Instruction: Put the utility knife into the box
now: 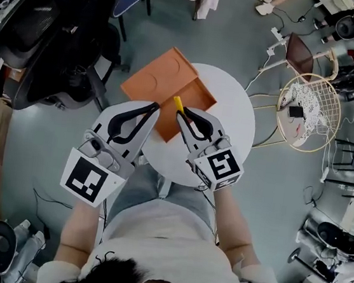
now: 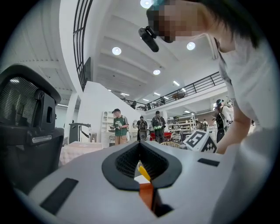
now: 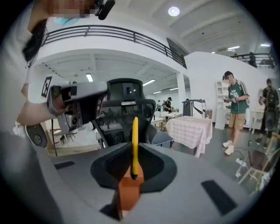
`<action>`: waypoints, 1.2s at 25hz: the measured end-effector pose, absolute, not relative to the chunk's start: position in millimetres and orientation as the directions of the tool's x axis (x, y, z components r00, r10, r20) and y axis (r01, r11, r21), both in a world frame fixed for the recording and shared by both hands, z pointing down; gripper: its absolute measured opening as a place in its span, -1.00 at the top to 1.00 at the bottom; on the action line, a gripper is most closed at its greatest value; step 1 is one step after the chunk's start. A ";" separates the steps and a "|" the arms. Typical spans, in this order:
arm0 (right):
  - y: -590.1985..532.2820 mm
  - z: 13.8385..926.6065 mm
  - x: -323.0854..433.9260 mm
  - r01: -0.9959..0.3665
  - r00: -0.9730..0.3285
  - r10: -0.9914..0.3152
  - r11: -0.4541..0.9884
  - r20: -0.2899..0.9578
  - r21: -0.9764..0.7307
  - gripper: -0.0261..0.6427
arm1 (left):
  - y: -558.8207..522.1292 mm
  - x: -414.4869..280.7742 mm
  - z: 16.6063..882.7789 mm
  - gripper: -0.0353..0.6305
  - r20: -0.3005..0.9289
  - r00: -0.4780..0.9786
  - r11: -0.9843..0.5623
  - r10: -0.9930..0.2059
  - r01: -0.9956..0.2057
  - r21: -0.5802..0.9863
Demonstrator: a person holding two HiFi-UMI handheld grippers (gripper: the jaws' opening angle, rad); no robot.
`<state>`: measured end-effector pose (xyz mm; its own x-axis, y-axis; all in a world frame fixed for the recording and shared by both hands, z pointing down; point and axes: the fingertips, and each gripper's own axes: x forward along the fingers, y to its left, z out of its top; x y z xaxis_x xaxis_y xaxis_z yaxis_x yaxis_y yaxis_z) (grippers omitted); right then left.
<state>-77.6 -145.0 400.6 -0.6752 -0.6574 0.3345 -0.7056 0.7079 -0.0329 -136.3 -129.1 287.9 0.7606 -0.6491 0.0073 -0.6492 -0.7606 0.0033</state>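
Observation:
An orange box point(image 1: 165, 82) lies open on a round white table point(image 1: 234, 116), its lid folded back to the far left. My right gripper point(image 1: 181, 115) is shut on a yellow utility knife point(image 1: 178, 103), which stands upright over the box's near tray. In the right gripper view the knife point(image 3: 134, 140) sticks up from between the jaws of my right gripper point(image 3: 134, 164), with the orange box point(image 3: 127, 194) below. My left gripper point(image 1: 153, 108) hovers at the box's near left edge, jaws shut, nothing visible between them. Past my left gripper point(image 2: 140, 143) show the knife point(image 2: 143, 171) and box point(image 2: 148, 194).
A black office chair point(image 1: 57, 20) stands at the far left of the table. To the right is a round wire side table point(image 1: 308, 112) with cables around it. My legs are against the table's near edge. Several people stand far off by shelves.

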 end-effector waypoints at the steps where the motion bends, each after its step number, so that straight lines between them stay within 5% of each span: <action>1: -146.6 410.7 -77.8 -0.702 -0.670 -0.649 0.712 0.361 -0.022 0.76 | -130.7 -137.6 289.4 0.87 0.009 0.761 -0.761 -0.649 -0.649 0.005; 30: -144.1 586.6 -86.6 -0.353 -0.373 -0.331 0.915 0.867 0.197 0.76 | -153.1 -174.0 316.0 0.87 0.040 0.734 -0.732 -0.678 -0.679 0.058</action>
<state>-86.6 -144.1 586.6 -0.3729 -0.3306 0.8670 -0.3532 0.9146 0.1968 -174.0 -153.1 316.0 0.7340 -0.6780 0.0395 -0.6791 -0.7318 0.0584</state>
